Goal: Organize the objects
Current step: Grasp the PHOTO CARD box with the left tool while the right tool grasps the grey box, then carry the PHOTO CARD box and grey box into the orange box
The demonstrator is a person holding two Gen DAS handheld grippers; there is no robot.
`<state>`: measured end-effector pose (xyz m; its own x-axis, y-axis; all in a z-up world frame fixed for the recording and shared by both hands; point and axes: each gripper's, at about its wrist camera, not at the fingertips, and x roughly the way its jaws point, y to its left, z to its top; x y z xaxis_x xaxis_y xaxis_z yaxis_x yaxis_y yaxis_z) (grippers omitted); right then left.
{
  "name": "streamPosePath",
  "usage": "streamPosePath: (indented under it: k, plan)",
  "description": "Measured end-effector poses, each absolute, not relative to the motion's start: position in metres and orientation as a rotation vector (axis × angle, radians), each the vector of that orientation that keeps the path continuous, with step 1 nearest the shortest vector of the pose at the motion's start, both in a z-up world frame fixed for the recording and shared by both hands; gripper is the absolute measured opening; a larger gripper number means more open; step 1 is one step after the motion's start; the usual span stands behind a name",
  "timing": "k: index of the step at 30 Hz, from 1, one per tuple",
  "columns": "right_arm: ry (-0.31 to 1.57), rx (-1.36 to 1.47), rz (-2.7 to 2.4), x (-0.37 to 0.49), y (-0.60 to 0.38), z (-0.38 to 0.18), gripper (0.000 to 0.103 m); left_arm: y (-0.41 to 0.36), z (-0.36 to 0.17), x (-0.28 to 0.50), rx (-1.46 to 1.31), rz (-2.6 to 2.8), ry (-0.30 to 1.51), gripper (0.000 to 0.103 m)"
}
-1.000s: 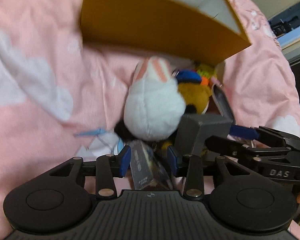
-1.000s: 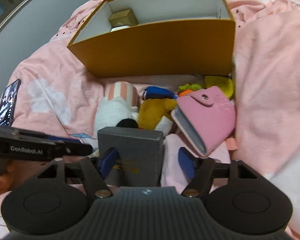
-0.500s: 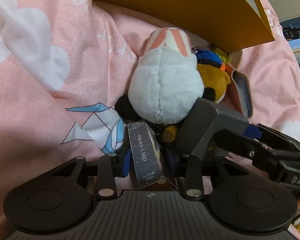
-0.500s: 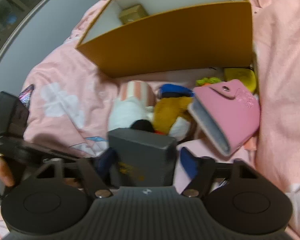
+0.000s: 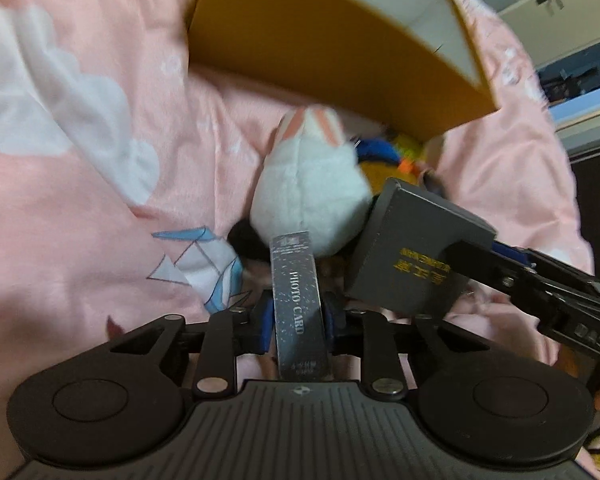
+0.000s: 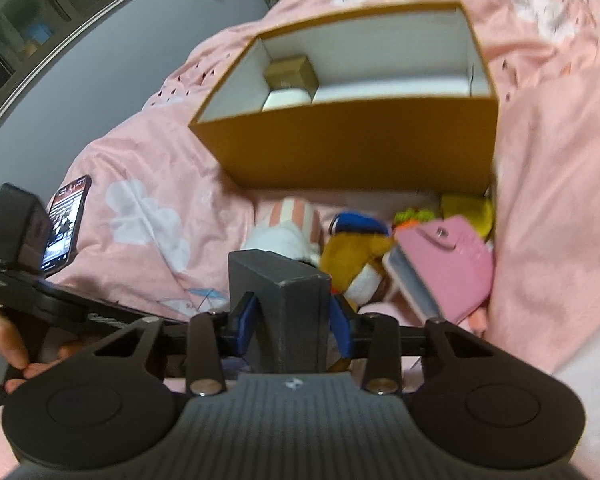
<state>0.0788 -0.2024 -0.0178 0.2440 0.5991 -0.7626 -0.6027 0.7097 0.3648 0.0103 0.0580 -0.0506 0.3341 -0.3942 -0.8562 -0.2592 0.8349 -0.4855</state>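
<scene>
Left wrist view: my left gripper [image 5: 297,316] has its blue fingers [image 5: 263,317] clamped on the narrow sides of the photo card box [image 5: 298,308], whose long axis runs straight ahead, away from the camera, lettered face up. Ahead lies the white plush [image 5: 310,196] on the pink bedspread [image 5: 80,184]; beyond it the near wall of the orange box [image 5: 324,60] rises, tilted, motion-blurred. To the right, the right gripper [image 5: 496,260] carries the grey box [image 5: 412,252] just beside the plush. Open bedspread lies to the left.

Right wrist view: my right gripper [image 6: 294,318] is closed on the grey box [image 6: 286,300], standing on end, narrow edge toward me. Only here I see the orange box [image 6: 356,144] interior: white, with a small gold box [image 6: 291,73] in the back left corner and bare room to its right. Also a pink wallet [image 6: 446,256], a brown plush [image 6: 356,256], a phone [image 6: 66,224].
</scene>
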Motion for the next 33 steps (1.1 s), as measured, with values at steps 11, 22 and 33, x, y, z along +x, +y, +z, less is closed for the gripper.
streamPosePath:
  k: [11, 22, 33]
  plan:
    - [0.940, -0.004, 0.786, 0.090, -0.199, 0.013, 0.041, 0.062, 0.010, 0.010, -0.515, -0.063, 0.941, 0.025]
    - [0.752, -0.011, 0.803, 0.130, -0.183, 0.077, 0.041, 0.068, 0.074, 0.059, -0.479, -0.064, 0.683, 0.025]
    - [0.768, -0.059, 0.641, 0.217, -0.142, 0.058, 0.041, 0.059, 0.029, 0.165, -0.400, -0.006, 0.697, 0.025]
